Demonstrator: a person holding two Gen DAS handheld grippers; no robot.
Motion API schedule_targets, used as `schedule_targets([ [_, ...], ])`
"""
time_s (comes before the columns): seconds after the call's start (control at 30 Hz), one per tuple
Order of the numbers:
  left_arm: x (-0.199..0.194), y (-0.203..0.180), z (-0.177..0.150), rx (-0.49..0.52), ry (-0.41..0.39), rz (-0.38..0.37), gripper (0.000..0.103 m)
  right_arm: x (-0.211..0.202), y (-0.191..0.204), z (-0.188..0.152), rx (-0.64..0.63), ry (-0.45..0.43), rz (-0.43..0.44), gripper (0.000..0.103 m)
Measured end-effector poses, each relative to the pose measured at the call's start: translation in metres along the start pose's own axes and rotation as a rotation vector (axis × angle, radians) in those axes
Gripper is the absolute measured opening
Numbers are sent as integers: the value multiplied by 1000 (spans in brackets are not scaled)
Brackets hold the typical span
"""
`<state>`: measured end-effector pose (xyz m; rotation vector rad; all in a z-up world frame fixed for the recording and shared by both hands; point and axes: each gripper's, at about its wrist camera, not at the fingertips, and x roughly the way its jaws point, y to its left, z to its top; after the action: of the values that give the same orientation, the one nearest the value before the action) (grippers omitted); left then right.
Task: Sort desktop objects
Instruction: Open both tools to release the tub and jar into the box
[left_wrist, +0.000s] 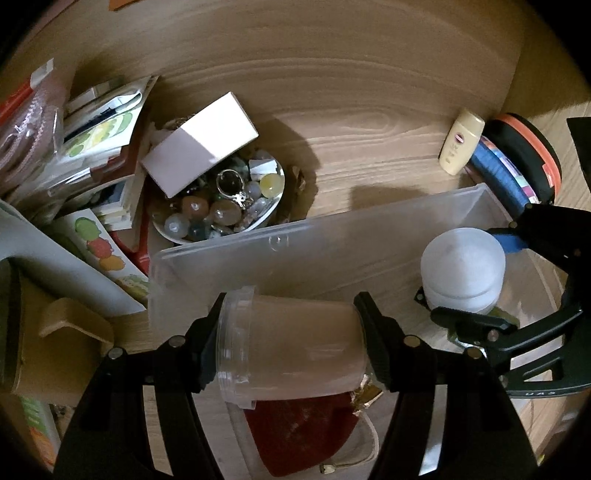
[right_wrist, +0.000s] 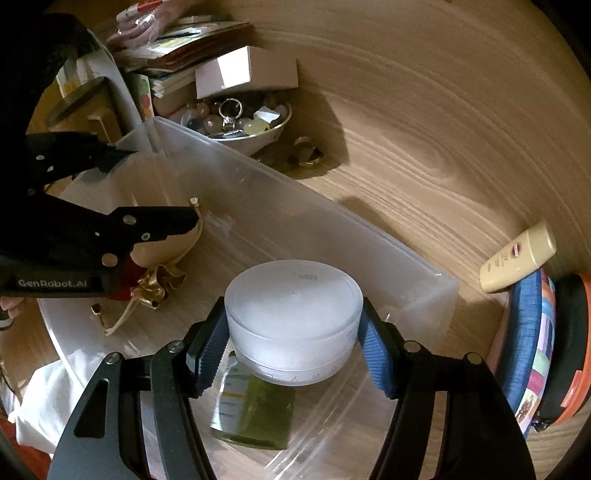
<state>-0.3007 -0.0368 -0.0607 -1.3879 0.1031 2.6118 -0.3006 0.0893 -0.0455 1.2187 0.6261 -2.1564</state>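
Left wrist view
- Left claw (left_wrist: 288, 339): closed on a clear cup (left_wrist: 291, 354), which is held sideways between the two black fingers, its rim at the left finger and its base at the right finger.
- Cup position: held over the near end of the translucent bin (left_wrist: 332, 236), above a red pouch (left_wrist: 299, 435) that is seen inside the bin.
- Right claw (left_wrist: 476, 273): seen at the right, gripping a frosted white jar (left_wrist: 461, 269) above the bin's right end.
- Table (left_wrist: 332, 92): a bowl of marbles (left_wrist: 218, 206) is set just beyond the bin's far wall, with a white box (left_wrist: 199, 144) resting on its edge; a cream tube (left_wrist: 461, 142) lies well to the right.

Right wrist view
- Right claw (right_wrist: 293, 347): closed on the frosted white jar (right_wrist: 293, 314), the blue pads (right_wrist: 212, 347) pressed against its sides, lid up.
- Jar position: held inside the bin's outline (right_wrist: 295, 206), above a green packet (right_wrist: 255, 413) lying on the bin floor.
- Left claw (right_wrist: 147, 192): seen at the left over the bin; what it holds is mostly hidden here.
- Cream tube (right_wrist: 517, 258): on the table, outside the bin to the right.
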Motion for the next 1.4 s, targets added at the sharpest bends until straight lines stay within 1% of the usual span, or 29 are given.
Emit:
schedule_targets([
  [0.1, 2, -1, 0, 18, 12, -1, 66, 1, 2, 0, -10, 13, -16, 63],
  [0.23, 2, 0, 1, 16, 17, 7, 66, 3, 4, 1, -20, 31, -43, 63],
  [0.3, 2, -1, 1, 17, 19, 6, 71, 3, 6, 1, -26, 40, -62, 64],
  [0.33, 2, -1, 1, 16, 20, 14, 73, 4, 6, 1, -28, 41, -70, 66],
  [0.43, -2, -3, -1, 32, -2, 33, 75, 1, 9, -1, -34, 22, -80, 72],
  [0.6, -9, -10, -4, 67, -34, 111, 79, -2, 14, -2, -40, 2, -104, 73],
  [0.67, -12, -12, -4, 82, -40, 112, 80, -6, 13, -4, -23, -17, -84, 73],
  [0.7, -15, -13, -6, 89, -46, 108, 82, -8, 13, -4, -15, -25, -74, 73],
  [0.8, -25, -14, -9, 96, -77, 135, 88, -20, 13, -6, 1, -51, -64, 73],
  [0.87, -31, -12, -10, 92, -88, 141, 90, -30, 13, -9, 11, -71, -64, 73],
  [1.0, -40, -13, -17, 80, -98, 145, 91, -50, 15, -22, 40, -119, -56, 78],
  [1.13, -51, -19, -24, 83, -112, 149, 92, -68, 18, -32, 64, -146, -41, 78],
  [1.33, -77, -19, -31, 62, -144, 121, 93, -92, 25, -44, 54, -177, -89, 79],
  [1.4, -87, -19, -34, 58, -160, 124, 93, -99, 28, -47, 52, -187, -100, 79],
])
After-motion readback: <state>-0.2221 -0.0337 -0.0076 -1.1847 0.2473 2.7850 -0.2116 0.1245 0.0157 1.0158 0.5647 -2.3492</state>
